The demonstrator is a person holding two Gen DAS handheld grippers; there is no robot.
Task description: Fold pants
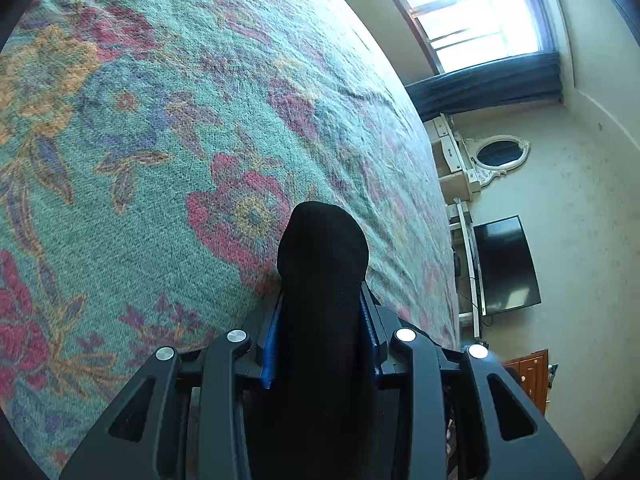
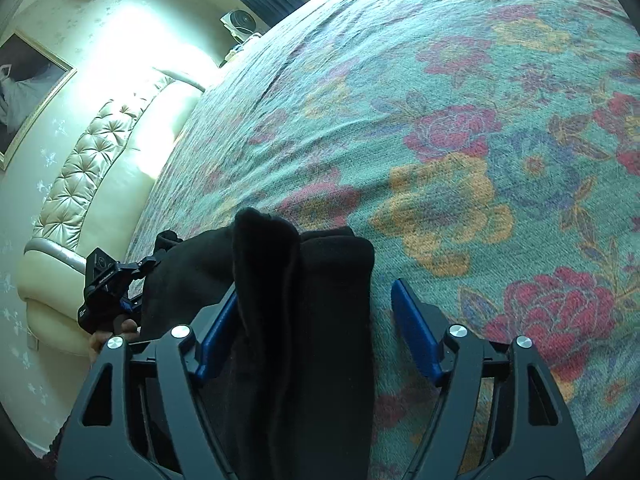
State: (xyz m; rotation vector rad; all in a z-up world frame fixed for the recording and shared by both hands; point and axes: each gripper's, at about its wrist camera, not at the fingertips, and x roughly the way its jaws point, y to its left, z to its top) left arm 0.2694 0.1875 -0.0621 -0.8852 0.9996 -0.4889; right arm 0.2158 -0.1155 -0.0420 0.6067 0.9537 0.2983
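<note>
The black pants [image 1: 324, 280] are bunched between the blue pads of my left gripper [image 1: 322, 312], which is shut on them above the floral bedspread [image 1: 160, 140]. In the right wrist view a thick fold of the black pants [image 2: 304, 300] lies between the jaws of my right gripper [image 2: 316, 300]. Its jaws stand wide apart; the right pad [image 2: 416, 332] is clear of the cloth, the left pad [image 2: 218, 332] touches it. The left gripper [image 2: 108, 280] shows at the left, with the pants stretching to it.
The green bedspread with red and yellow flowers [image 2: 460, 160] covers the bed. A tufted cream headboard [image 2: 100, 160] stands at the left. A window [image 1: 472, 8], mirror [image 1: 500, 152] and TV [image 1: 508, 264] line the far wall.
</note>
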